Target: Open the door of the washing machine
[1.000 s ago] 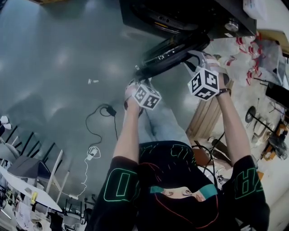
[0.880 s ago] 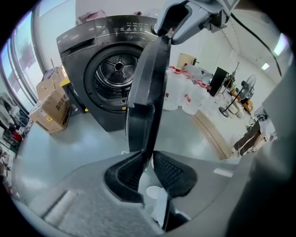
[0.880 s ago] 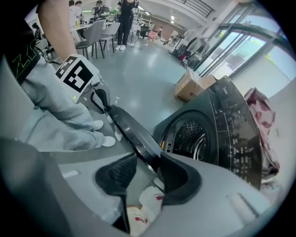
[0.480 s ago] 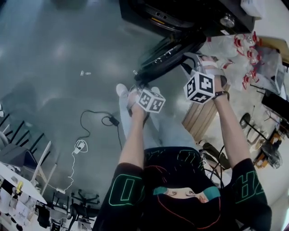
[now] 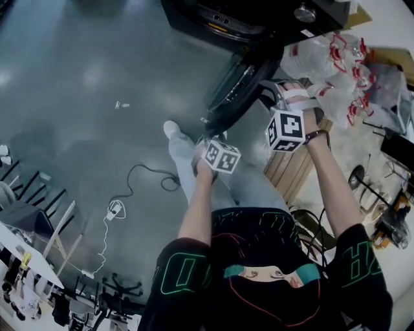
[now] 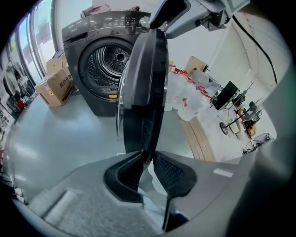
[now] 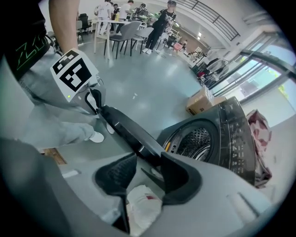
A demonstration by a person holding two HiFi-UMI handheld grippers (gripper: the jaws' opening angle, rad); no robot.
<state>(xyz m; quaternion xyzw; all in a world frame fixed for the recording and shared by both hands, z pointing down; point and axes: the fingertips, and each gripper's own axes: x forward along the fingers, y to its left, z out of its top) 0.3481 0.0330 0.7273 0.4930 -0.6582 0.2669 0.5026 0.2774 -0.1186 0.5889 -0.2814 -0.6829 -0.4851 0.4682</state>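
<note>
The dark washing machine (image 5: 259, 19) stands at the top of the head view. Its round door (image 5: 236, 90) hangs swung well out from the front, and the drum (image 6: 108, 65) shows bare behind it. My left gripper (image 5: 208, 129) is shut on the door's free rim; in the left gripper view the door (image 6: 143, 92) stands edge-on between the pads of that gripper (image 6: 149, 162). My right gripper (image 5: 268, 87) grips the door's rim nearer the machine. The right gripper view shows the rim (image 7: 125, 129) running in between that gripper's pads (image 7: 148, 164).
White plastic bags with red handles (image 5: 336, 71) lie right of the machine beside a wooden board (image 5: 291, 168). Cardboard boxes (image 6: 55, 85) sit at the machine's other side. A cable (image 5: 129, 194) trails on the grey floor. The person's shoe (image 5: 171, 129) stands near the door.
The door has swung farther out from the machine. My left gripper has moved toward the person with the door's free rim; the right gripper has followed a shorter way.
</note>
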